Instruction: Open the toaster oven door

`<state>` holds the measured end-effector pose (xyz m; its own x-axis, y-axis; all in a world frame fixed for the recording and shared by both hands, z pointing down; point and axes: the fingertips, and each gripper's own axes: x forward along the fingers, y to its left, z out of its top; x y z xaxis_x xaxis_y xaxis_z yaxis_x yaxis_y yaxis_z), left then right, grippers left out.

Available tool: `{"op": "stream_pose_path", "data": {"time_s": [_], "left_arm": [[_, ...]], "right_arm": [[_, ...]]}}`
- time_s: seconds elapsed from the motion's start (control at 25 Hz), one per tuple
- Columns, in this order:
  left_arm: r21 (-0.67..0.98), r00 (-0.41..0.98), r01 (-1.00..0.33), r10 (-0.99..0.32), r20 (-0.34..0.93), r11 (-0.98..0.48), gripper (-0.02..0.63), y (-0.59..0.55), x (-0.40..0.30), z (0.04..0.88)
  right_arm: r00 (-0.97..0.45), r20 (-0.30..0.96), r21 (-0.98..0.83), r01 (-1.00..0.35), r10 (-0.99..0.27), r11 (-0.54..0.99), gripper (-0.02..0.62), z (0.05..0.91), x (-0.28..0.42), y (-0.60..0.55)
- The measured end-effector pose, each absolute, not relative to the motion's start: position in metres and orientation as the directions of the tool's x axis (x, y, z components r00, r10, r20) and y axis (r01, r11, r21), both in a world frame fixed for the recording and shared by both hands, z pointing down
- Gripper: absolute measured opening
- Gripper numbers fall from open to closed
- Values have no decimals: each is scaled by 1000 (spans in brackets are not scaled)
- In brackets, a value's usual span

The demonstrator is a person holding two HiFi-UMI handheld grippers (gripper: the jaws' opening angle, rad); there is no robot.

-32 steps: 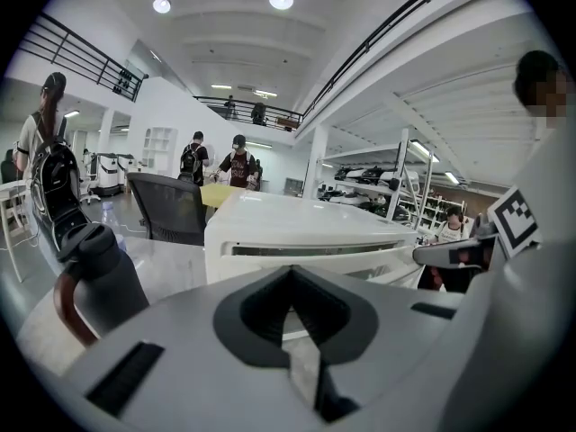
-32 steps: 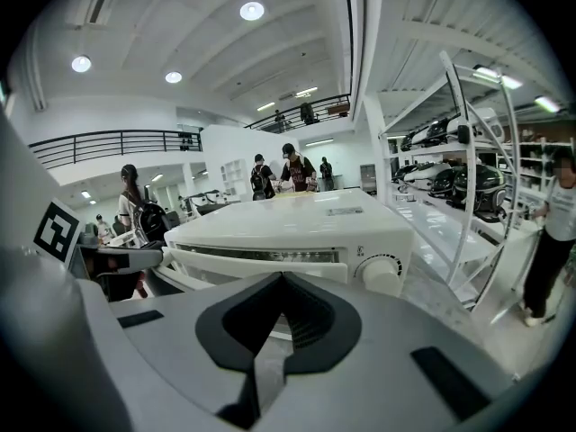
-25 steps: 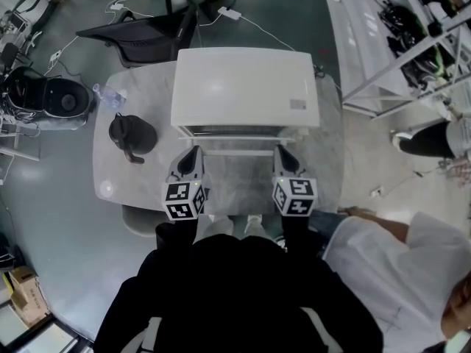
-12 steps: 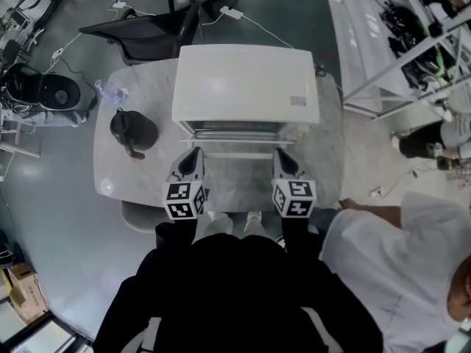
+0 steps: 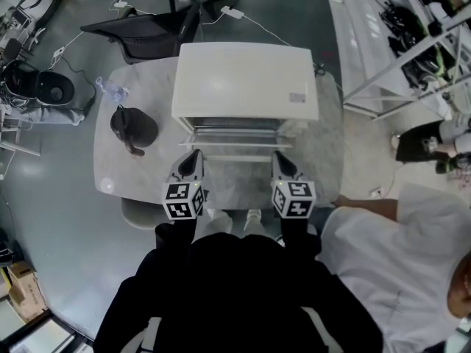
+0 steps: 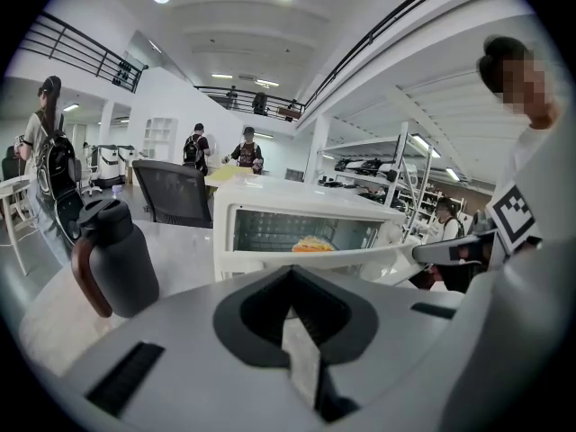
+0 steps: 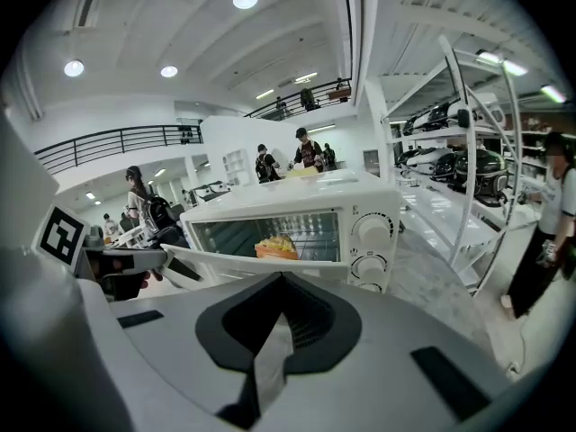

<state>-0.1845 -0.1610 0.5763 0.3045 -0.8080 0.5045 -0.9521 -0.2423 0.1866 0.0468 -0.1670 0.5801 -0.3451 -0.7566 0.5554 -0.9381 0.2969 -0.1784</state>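
Note:
A white toaster oven (image 5: 245, 79) stands on a pale marble table (image 5: 110, 164). Its glass door (image 5: 232, 149) hangs partly open, tilted down toward me. In the left gripper view the door (image 6: 315, 261) slopes forward below the oven's cavity, where a piece of orange food (image 6: 312, 243) lies on the rack. My left gripper (image 5: 193, 160) and right gripper (image 5: 282, 162) sit just in front of the door's two corners. Both are shut, with nothing between their jaws. The right gripper view shows the oven (image 7: 306, 201), its door (image 7: 243, 264) and two knobs (image 7: 369, 232).
A black jug (image 5: 133, 127) with a brown handle stands on the table left of the oven. A plastic bottle (image 5: 108, 93) lies behind it and a black chair (image 5: 143, 31) stands beyond. A person in white (image 5: 397, 256) is close at my right. Metal shelving (image 5: 397, 43) runs along the right.
The oven door has swung a little further down and open. Both grippers have stayed almost where they were.

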Motion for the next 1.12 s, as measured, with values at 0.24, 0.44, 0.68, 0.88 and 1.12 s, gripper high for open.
{"op": "stream_pose_path", "data": {"time_s": [0.24, 0.44, 0.68, 0.88, 1.12], "left_arm": [[196, 308, -951, -802, 512, -240, 3, -154, -185, 580], [203, 310, -950, -794, 524, -236, 3, -147, -184, 585], [200, 309, -951, -788, 533, -237, 3, -143, -186, 589], [196, 308, -951, -784, 539, -239, 3, -141, -185, 592], [196, 308, -951, -775, 552, -239, 3, -135, -184, 596]], "right_arm": [[-348, 570, -183, -937, -745, 298, 3, 585, 46, -160], [-346, 580, -181, -937, -738, 298, 3, 590, 48, -153], [-344, 589, -171, -937, -731, 303, 3, 592, 47, -150], [-344, 595, -174, -938, -726, 301, 3, 596, 47, -147], [-343, 603, -176, -938, -720, 299, 3, 599, 48, -141]]}}
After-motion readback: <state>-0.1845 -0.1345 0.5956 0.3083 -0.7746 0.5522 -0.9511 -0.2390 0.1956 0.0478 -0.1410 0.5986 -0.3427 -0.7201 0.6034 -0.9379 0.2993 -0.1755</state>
